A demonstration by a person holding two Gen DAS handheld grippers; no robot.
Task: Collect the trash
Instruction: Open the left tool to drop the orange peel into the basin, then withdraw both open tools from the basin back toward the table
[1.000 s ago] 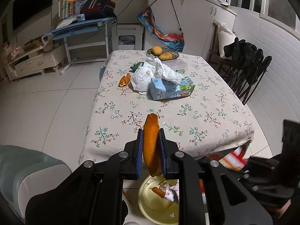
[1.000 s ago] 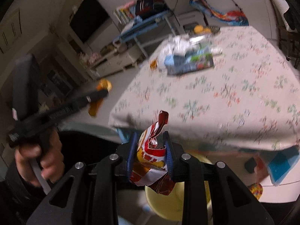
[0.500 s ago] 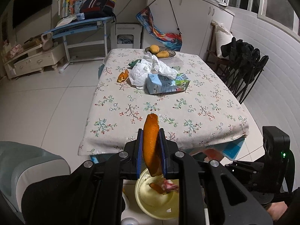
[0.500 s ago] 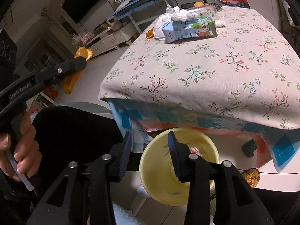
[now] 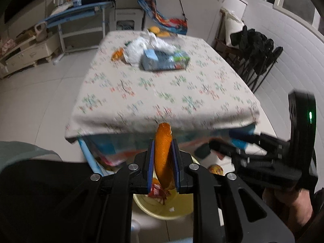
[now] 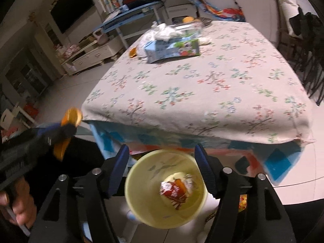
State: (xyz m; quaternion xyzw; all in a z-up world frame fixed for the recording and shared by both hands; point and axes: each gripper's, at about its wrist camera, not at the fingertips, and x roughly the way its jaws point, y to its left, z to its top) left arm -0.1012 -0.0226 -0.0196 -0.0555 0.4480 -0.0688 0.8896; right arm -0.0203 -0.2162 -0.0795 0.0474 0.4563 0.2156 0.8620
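Note:
My left gripper point(image 5: 163, 160) is shut on an orange peel point(image 5: 163, 151), held upright over the yellow bin point(image 5: 162, 210) below the table's near edge. The same peel point(image 6: 68, 129) shows at the left of the right wrist view. My right gripper point(image 6: 162, 162) hangs above the yellow bin point(image 6: 141, 202); its jaws are opening, with nothing between them. A red and white wrapper point(image 6: 175, 189) lies in the bin's bottom. On the table's far side lie crumpled white paper point(image 5: 139, 48), a blue carton point(image 5: 165, 59) and another orange peel point(image 5: 118, 54).
The flowered tablecloth point(image 6: 202, 93) covers the table, with a fruit bowl point(image 5: 160, 32) at its far end. Dark folded chairs point(image 5: 257, 54) lean on the right wall. A blue desk point(image 5: 81, 14) and a low white cabinet point(image 5: 26, 54) stand at the back left.
My right gripper let go of the red and white wrapper, which now lies in the bin, and its jaws have spread. My left gripper came back and down with the peel, nearer the bin.

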